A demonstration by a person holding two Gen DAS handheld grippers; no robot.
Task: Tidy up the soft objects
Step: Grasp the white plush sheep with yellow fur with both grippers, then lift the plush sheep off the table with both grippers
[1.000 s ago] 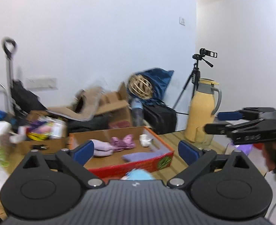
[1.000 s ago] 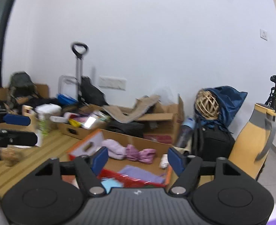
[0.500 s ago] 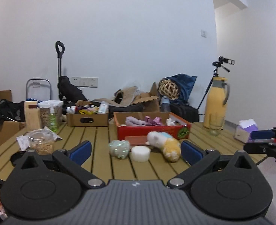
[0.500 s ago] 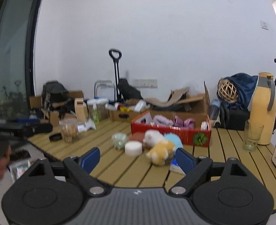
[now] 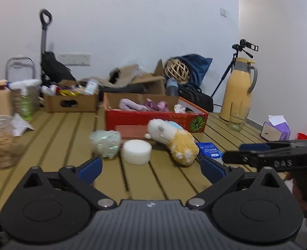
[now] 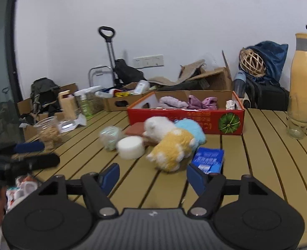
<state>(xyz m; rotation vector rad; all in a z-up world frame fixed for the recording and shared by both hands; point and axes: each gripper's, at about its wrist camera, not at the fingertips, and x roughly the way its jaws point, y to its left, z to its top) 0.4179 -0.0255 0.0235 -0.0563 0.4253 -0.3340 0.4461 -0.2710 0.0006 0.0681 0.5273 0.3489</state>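
A white and yellow plush toy [image 5: 172, 139] [image 6: 170, 143] lies on the slatted table in front of a red cardboard box [image 5: 153, 118] [image 6: 186, 120] that holds purple cloths. Beside it sit a white foam puck [image 5: 135, 151] [image 6: 130, 146], a clear crumpled bag [image 5: 105, 142] [image 6: 110, 137], a light blue plush [image 6: 192, 130] and a blue packet [image 5: 209, 151] [image 6: 209, 158]. My left gripper [image 5: 151, 169] is open and empty just short of the puck. My right gripper [image 6: 153, 177] holds nothing; its jaws are closing short of the plush.
A yellow jug [image 5: 240, 91] and a glass [image 5: 237, 115] stand at the table's right, with a purple tissue box [image 5: 276, 128] nearer. A jar of snacks [image 5: 1, 141], a brown box [image 5: 70, 102] and bottles crowd the left. Bags and cartons line the wall.
Both grippers have come down toward the table. The plush, puck and bag now look larger and closer than half a second ago. Each gripper shows nearer at the edge of the other's view.
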